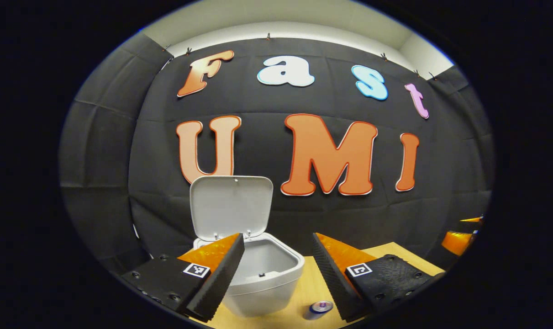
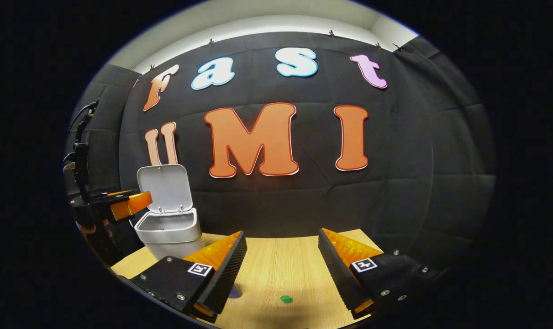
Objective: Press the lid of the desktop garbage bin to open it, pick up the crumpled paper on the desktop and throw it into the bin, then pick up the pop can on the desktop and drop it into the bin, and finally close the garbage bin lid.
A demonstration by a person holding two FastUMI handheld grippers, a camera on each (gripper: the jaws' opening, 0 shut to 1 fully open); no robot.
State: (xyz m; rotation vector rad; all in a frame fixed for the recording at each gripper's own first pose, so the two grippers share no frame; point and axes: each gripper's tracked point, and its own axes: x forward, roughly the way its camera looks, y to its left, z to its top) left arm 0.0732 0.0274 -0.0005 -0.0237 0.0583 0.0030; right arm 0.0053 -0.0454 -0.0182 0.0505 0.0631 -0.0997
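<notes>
left gripper view, left tongs [image 1: 278, 274] spread above bin [image 1: 262, 278] rim, lid [image 1: 231, 206] upright, can [image 1: 319, 308] beside, right tongs [image 2: 281, 269] spread

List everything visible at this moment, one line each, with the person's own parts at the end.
garbage bin: one, white, on the table's left side, lid standing open
pop can: one, silver-blue, lying on the table right of the bin
small green piece: one, on the table ahead of the right tool
table: one, light wood
left tool: one, open, near the bin
right tool: one, open, over the table
</notes>
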